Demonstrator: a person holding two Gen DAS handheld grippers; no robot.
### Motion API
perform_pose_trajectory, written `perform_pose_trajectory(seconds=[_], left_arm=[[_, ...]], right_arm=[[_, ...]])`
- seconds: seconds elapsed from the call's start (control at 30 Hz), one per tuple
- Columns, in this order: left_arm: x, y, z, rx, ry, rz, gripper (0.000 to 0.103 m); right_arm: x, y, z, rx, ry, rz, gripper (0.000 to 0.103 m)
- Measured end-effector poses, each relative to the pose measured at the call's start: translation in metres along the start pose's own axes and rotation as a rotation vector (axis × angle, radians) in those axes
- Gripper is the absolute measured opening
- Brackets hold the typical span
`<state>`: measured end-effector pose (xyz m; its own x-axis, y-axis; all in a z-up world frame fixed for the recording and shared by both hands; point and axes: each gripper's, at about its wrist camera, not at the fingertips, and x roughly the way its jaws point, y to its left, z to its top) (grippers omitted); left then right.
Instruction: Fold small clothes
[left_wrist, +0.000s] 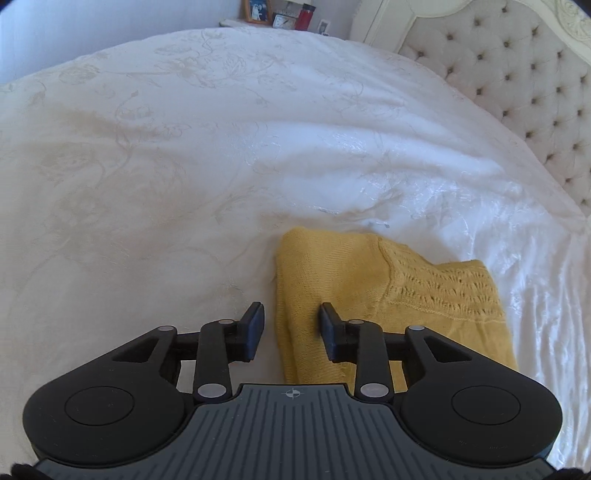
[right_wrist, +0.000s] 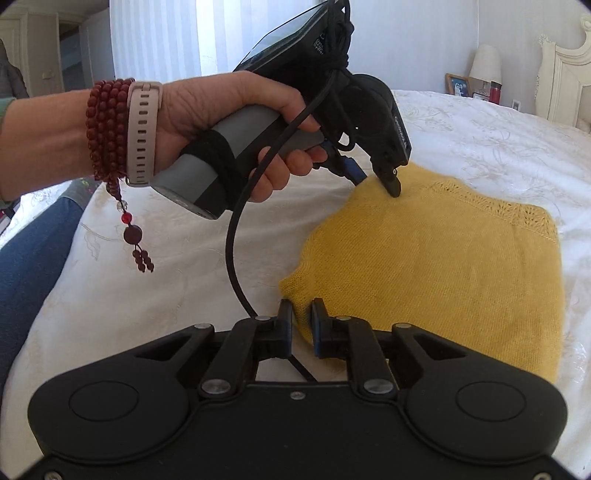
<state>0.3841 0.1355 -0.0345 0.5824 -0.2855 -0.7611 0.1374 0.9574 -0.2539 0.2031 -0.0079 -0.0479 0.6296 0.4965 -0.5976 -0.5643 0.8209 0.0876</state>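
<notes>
Left gripper (left_wrist: 291, 326): black two-finger tool, jaws standing wide apart, nothing clamped; one finger lies over the garment's edge, the other over bare bedding.

Right gripper (right_wrist: 301, 325): black two-finger tool, jaws drawn close about the nearest corner of the garment, apparently pinching it.

Yellow knitted garment (right_wrist: 443, 266): partly folded, lying flat just ahead of both grippers on the white embroidered bedspread (left_wrist: 184, 166). Openwork band along its far edge. Judged light, soft, limp, prone to stretch and snag; best taken at corners or firm edges, not the lacy band.

Beyond: tufted cream headboard (left_wrist: 517, 74).
</notes>
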Motion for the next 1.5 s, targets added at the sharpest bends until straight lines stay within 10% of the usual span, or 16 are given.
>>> perform_pose_trajectory(seconds=[0.23, 0.33, 0.47, 0.53, 0.83, 1.5], left_arm=[[-0.05, 0.002, -0.027, -0.034, -0.072, -0.027, 0.049], [-0.063, -0.001, -0.053, -0.043, -0.058, -0.035, 0.054], [-0.074, -0.001, -0.082, -0.081, -0.047, -0.064, 0.069], [-0.078, 0.002, -0.092, -0.12, -0.036, -0.072, 0.069], [-0.072, -0.002, -0.102, -0.154, -0.008, -0.132, 0.077], [-0.01, -0.036, -0.095, -0.075, 0.002, -0.22, 0.102]], right_arm=[[-0.04, -0.03, -0.014, 0.165, -0.023, 0.044, 0.025], [-0.059, -0.051, -0.022, 0.26, -0.029, 0.013, 0.054], [-0.08, -0.081, -0.027, 0.336, -0.027, -0.035, 0.066], [-0.084, -0.101, -0.025, 0.371, -0.026, -0.031, 0.094], [-0.069, -0.178, -0.001, 0.546, -0.021, -0.043, 0.098], [0.058, -0.257, 0.014, 0.783, 0.078, 0.299, 0.103]])
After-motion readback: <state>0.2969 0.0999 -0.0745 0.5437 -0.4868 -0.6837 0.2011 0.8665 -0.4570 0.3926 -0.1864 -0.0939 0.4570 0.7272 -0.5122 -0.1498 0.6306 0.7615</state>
